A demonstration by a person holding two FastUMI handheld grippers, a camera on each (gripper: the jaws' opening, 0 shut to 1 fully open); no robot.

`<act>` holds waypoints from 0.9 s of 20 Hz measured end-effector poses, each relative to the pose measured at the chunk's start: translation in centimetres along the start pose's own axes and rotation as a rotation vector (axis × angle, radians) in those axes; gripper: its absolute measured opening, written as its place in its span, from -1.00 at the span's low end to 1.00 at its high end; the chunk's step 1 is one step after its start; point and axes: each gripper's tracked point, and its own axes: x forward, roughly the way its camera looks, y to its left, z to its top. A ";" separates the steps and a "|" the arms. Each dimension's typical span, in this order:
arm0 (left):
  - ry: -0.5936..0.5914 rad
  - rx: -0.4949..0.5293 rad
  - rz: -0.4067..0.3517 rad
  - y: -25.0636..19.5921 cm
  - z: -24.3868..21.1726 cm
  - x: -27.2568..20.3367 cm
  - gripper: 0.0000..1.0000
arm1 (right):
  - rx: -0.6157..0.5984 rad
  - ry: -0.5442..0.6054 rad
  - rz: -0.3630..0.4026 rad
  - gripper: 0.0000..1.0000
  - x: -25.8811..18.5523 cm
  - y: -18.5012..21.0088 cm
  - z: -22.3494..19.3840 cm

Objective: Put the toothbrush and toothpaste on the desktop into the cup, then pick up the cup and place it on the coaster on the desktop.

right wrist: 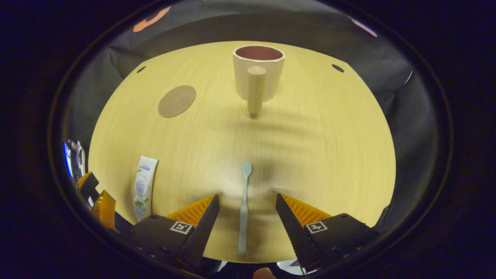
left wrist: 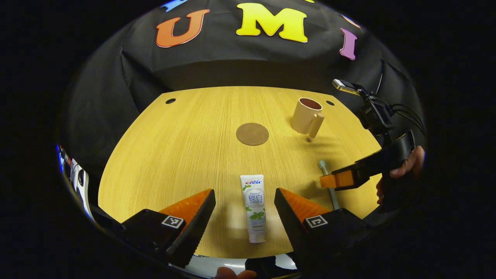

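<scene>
Left gripper view: my left gripper [left wrist: 245, 201] has its jaws spread wide, gripping nothing. Between the two fingers, touching neither, lies the white plastic toothpaste tube with green leaf print [left wrist: 254, 207], flat on the light wood-grain desktop [left wrist: 174, 155], its long axis running straight ahead from the jaws. Ahead of the jaws, past the tube's far end, sits the round flat brown coaster [left wrist: 252, 134], bare. Ahead and to the right of the jaws stands the beige cup with a stubby peg-like handle [left wrist: 307, 116], upright, handle turned toward me, dark reddish inside. Right of my right finger, the pale grey-green toothbrush [left wrist: 324, 167] lies on the desktop, partly hidden by my right gripper [left wrist: 336, 180], which hangs over it with a hand [left wrist: 405, 166] on its body. From this side I can't tell that gripper's jaw gap.

Right gripper view: far left of the jaws, low at the edge, part of the left gripper shows, the toothpaste tube lying just beside it. Ahead-left of the jaws, well away, the coaster. My right gripper here has jaws spread wide, gripping nothing. The toothbrush lies between the fingers, touching neither, handle end nearest me, head pointing forward past the fingertips. Straight ahead of the jaws, well beyond the brush head, the cup, upright, handle facing the jaws. Both tube and brush lie outside the cup; the cup stands off the coaster.
</scene>
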 end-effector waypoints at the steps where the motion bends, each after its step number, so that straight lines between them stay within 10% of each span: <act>1: 0.013 -0.002 -0.004 0.0 -0.3 0.1 0.95 | 0.003 0.016 0.001 0.69 0.4 0.1 -0.4; 11: 0.116 -0.005 -0.017 -0.5 -3.6 0.9 0.96 | 0.041 0.078 0.029 -0.81 1.4 0.8 -0.8; 18: 0.142 0.011 -0.032 -1.0 -4.9 3.0 0.96 | 0.066 0.068 0.066 -0.96 0.4 0.6 -0.7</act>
